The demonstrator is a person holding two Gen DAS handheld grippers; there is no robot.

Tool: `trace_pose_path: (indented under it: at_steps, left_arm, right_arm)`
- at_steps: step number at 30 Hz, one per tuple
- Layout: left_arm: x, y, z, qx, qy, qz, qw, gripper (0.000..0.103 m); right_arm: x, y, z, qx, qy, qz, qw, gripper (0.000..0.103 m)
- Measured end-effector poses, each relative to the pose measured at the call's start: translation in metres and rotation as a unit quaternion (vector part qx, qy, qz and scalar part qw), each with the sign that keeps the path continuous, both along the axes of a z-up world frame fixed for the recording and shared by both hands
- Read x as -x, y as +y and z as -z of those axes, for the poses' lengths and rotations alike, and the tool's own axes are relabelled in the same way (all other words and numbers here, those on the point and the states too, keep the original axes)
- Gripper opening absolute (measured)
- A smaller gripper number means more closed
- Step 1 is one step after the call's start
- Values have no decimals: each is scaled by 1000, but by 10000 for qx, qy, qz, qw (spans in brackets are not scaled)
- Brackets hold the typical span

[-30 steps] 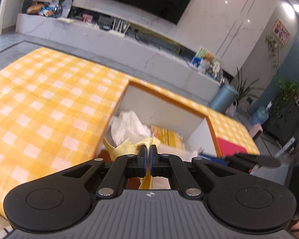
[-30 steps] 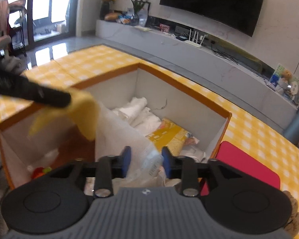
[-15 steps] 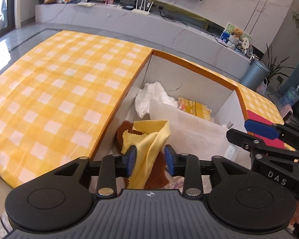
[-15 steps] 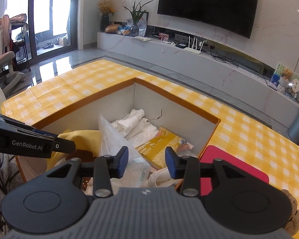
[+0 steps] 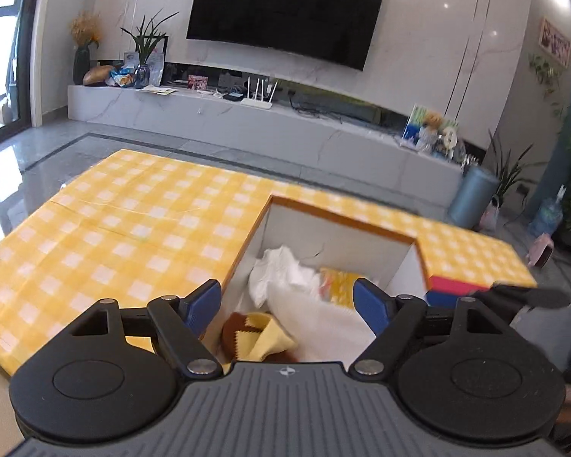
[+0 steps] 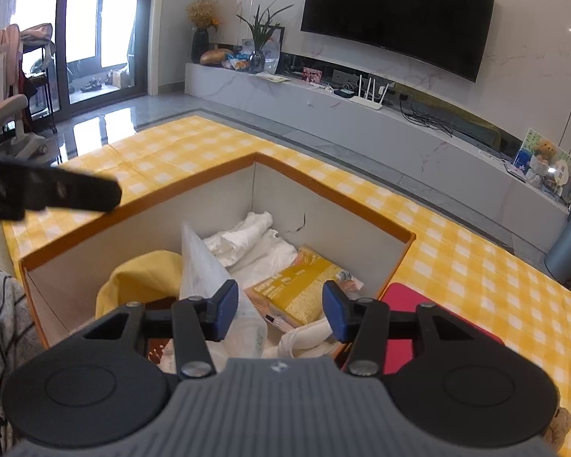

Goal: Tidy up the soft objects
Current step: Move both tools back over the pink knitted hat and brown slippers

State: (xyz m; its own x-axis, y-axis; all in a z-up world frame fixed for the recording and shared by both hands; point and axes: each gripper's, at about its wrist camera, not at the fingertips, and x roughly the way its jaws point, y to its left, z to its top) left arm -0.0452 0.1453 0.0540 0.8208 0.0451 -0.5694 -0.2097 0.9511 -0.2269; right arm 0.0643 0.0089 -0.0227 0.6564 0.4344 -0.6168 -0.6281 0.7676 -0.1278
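While the left gripper (image 5: 287, 306) hangs above the box (image 6: 335, 200) with its jaws just spread wide and nothing between them, the yellow cloth (image 5: 268, 337) lies dropped inside the box at its near left corner, over something brown. The right gripper (image 6: 279, 310) hovers over the near edge of the box, its jaws also just opening to about half; the white mesh bag (image 6: 205, 266) stands beside its left pad, and I cannot tell whether that pad touches it, but nothing is pinched. Deeper in the box lie a white cloth (image 6: 247, 234) and a yellow packet (image 6: 297, 285). A red mat (image 6: 403, 297) sits on the checked top just right of the box. To finish this release well, I judge both grippers should lift straight up and clear of the box so no fabric snags on a pad, then check that the bag settles inside the box and does not lean out over the rim
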Motion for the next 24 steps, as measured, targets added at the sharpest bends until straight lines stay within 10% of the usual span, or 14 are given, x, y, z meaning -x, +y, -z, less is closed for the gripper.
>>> trace_pose_path:
  at_steps: [8, 14, 24]
  left_arm:
    - [-5, -5, -5, 189, -213, -27, 9996, 92]
    - [0, -20, -12, -305, -211, -106, 9993, 92]
    - [11, -53, -37, -821, -765, -183, 9935, 96]
  right_arm:
    - [7, -1, -6, -129, -43, -138, 9998, 57]
    - [13, -7, -13, -192, -71, -151, 9997, 81]
    - [20, -33, -34, -577, -82, -149, 9982, 89]
